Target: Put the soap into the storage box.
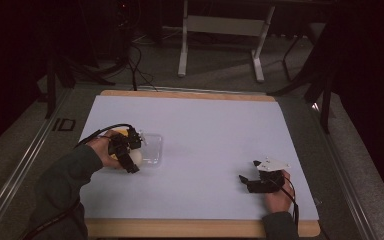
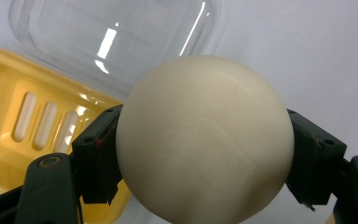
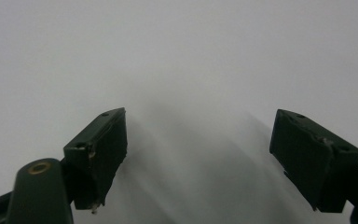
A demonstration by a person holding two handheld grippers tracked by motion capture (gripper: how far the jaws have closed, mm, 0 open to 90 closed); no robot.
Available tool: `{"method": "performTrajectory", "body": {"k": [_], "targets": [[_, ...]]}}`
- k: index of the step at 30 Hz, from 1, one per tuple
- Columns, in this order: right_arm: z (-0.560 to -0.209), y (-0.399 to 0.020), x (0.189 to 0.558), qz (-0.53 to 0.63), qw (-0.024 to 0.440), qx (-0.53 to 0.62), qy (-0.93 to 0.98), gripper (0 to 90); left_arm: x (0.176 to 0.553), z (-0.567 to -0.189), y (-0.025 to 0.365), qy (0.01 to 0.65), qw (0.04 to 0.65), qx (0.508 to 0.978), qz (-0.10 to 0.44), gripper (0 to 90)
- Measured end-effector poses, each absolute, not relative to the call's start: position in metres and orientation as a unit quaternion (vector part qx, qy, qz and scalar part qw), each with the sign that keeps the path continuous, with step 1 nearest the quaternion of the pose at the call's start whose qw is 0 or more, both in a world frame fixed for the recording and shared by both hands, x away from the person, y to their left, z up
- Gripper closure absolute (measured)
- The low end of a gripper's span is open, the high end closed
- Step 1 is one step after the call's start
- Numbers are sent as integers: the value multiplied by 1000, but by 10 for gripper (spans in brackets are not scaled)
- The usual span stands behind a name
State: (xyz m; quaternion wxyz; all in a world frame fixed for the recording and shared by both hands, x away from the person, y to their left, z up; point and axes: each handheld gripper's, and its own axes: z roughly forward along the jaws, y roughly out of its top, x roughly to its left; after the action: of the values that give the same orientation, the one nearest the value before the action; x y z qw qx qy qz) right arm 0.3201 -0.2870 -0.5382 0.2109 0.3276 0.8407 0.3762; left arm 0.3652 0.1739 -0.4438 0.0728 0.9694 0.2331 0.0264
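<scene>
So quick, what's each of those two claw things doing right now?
Left gripper: closed on a cream-coloured round bar of soap, with a yellow soap dish and a clear lid beyond it.
Right gripper: open, holding nothing, above the white table.

Inventory of what lies around my work:

- Large white paper sheet (image 1: 205, 130) — flat, covering nearly the whole board in front of me.
- Light wooden tabletop board (image 1: 180, 228) — bare strips show at my near edge and at the far edge.
- Grey carpeted floor (image 1: 220, 65), beyond the far edge.
- White metal table frame (image 1: 182, 50) — two legs standing on that carpet.
- Black cables (image 1: 135, 65), loose on the carpet left of the frame.
- Silver metal rail (image 1: 25, 160), slanting along my left.
</scene>
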Motion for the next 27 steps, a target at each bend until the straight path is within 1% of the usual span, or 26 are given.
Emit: {"method": "performTrajectory", "body": {"k": [4, 8, 13, 17, 18, 20, 21, 27], "targets": [[-538, -287, 320, 376, 211, 327, 841, 187, 368, -443, 178, 245, 75, 966, 28, 250], [-538, -287, 320, 375, 212, 326, 841, 186, 370, -441, 182, 260, 75, 962, 46, 250], [-538, -287, 320, 375, 211, 327, 841, 186, 373, -440, 186, 276, 74, 957, 43, 250], [-538, -287, 320, 375, 212, 326, 842, 186, 378, -441, 191, 299, 75, 951, 30, 250], [-538, -287, 320, 375, 212, 326, 842, 187, 380, -443, 193, 305, 66, 950, 30, 250], [-538, -287, 320, 375, 212, 326, 842, 187, 380, -443, 193, 305, 66, 950, 30, 250], [-538, -287, 320, 374, 212, 326, 842, 187, 382, -445, 196, 322, 64, 944, 30, 250], [-538, -287, 320, 374, 212, 326, 842, 186, 385, -447, 198, 340, 59, 938, 31, 250]]}}
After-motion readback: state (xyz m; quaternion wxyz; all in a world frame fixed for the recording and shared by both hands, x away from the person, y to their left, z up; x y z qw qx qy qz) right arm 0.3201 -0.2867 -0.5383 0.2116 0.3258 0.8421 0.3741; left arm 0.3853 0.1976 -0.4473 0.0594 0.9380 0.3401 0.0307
